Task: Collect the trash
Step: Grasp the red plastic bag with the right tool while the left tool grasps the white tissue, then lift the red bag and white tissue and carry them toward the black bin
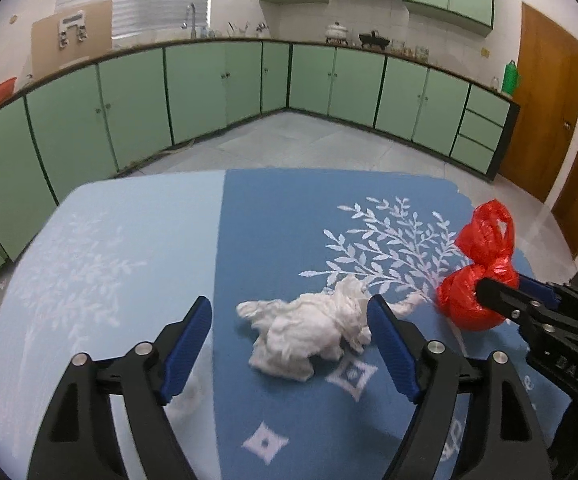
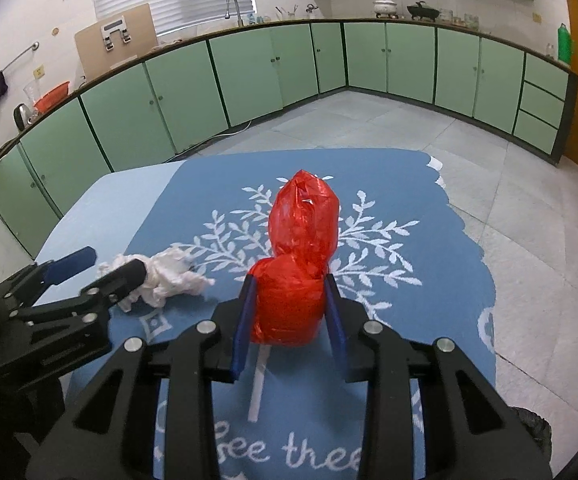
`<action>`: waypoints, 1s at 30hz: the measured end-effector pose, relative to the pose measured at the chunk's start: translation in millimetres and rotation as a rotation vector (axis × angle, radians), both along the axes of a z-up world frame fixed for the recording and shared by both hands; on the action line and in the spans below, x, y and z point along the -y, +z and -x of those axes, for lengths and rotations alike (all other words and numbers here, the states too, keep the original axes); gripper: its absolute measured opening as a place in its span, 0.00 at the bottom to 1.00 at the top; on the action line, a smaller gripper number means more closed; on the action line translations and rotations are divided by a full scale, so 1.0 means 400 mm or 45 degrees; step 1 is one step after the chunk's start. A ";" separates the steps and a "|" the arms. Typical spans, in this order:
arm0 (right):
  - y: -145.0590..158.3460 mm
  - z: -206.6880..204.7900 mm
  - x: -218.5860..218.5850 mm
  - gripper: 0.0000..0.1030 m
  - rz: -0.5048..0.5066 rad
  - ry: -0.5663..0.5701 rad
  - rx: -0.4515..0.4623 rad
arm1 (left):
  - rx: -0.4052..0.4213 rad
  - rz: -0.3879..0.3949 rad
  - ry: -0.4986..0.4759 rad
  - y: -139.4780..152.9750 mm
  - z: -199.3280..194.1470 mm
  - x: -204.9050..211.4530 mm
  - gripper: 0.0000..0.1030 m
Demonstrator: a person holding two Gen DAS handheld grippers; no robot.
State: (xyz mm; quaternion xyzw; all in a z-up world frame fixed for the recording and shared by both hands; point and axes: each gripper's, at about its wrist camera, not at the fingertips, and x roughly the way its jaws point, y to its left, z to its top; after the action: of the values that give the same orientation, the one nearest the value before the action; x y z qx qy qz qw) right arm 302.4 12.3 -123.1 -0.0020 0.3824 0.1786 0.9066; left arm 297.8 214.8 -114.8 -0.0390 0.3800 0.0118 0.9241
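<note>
**Me:** Between my right tool's (image 2: 289, 312) pads sits the red bag (image 2: 295, 276), squeezed; left tool (image 1: 289, 340) gapes wide around the tissue wad (image 1: 309, 336) on the tabletop (image 1: 129, 240).

**Buddy:** Risk?

**Me:** Slick plastic could slip out; tissue might tear.

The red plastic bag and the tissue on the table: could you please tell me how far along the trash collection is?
Nothing looks collected yet. In hand: the right gripper is closed on the red bag, which stands upright on the blue mat. Left: the white crumpled tissue lies loose between the open fingers of the left gripper, ungrasped.
</note>
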 end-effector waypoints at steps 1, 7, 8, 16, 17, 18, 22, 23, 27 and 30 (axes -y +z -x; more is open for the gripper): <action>-0.001 -0.004 0.000 0.31 0.002 0.001 0.000 | -0.022 0.009 -0.007 -0.007 -0.010 -0.001 0.76; -0.022 -0.017 0.004 0.31 0.001 0.001 -0.018 | -0.112 0.102 -0.025 -0.043 -0.038 -0.012 0.60; -0.023 -0.015 0.006 0.31 -0.002 -0.001 -0.019 | -0.108 0.102 -0.028 -0.042 -0.036 -0.011 0.46; 0.000 0.011 0.026 0.31 -0.019 -0.004 -0.018 | -0.041 0.122 -0.033 -0.008 0.013 0.024 0.17; 0.007 0.015 0.031 0.31 -0.026 -0.007 -0.016 | -0.028 0.125 -0.031 0.003 0.028 0.030 0.17; 0.013 0.021 0.035 0.31 -0.034 -0.011 -0.014 | -0.019 0.123 -0.032 0.014 0.041 0.037 0.17; 0.050 0.055 0.055 0.31 -0.055 -0.010 0.010 | 0.008 0.109 -0.056 0.057 0.089 0.067 0.17; 0.055 0.062 0.059 0.31 -0.057 -0.008 0.014 | 0.011 0.113 -0.060 0.066 0.098 0.072 0.17; 0.090 0.106 0.075 0.31 -0.070 0.006 0.035 | 0.038 0.112 -0.072 0.105 0.148 0.092 0.17; 0.112 0.137 0.085 0.31 -0.074 0.017 0.051 | 0.063 0.122 -0.083 0.138 0.190 0.103 0.17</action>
State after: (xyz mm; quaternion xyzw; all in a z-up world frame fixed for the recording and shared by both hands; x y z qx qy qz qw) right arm 247.5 -21.5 -78.2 0.0181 0.3587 0.1956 0.9126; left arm 221.8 173.6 -59.7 -0.0711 0.3583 -0.0375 0.9302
